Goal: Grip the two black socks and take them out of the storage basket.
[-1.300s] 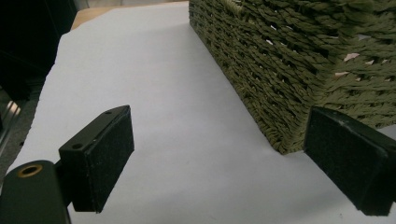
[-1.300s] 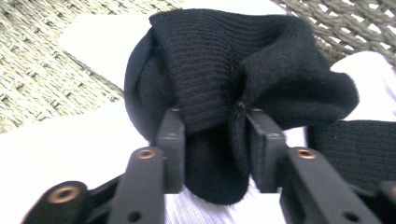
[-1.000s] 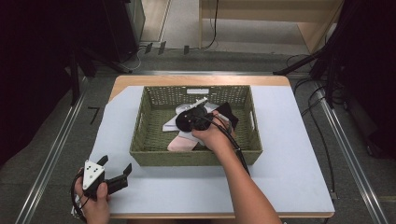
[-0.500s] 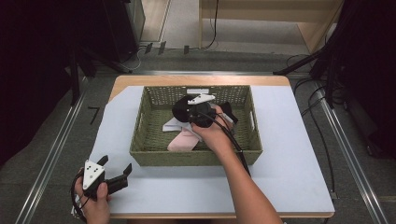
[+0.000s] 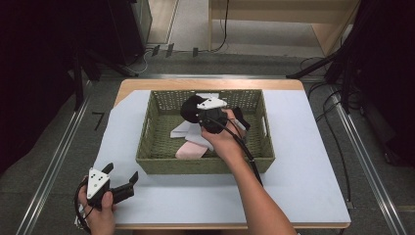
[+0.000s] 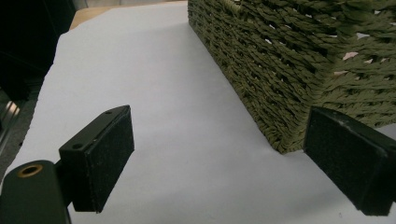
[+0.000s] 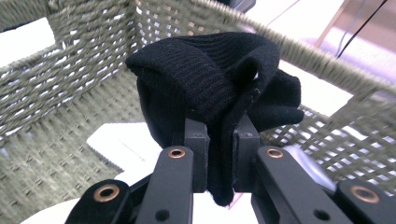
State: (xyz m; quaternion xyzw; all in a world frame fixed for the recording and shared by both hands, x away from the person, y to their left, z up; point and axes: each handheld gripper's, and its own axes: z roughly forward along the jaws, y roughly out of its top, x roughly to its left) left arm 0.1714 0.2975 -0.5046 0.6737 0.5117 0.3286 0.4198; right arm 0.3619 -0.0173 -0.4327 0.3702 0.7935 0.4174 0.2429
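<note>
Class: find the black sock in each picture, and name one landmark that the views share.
High view: black sock in the basket's far middle, at the right gripper.
Left gripper view: no sock; near basket wall at upper right.
Right gripper view: sock centre, pinched between the jaws.
Shared landmark: green wicker basket.

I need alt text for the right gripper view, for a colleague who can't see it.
The right gripper has its two black fingers shut on a fold of black knitted cloth, which bunches up above them. Behind it are the green woven walls of a basket, with a white folded cloth lying on the bottom.
</note>
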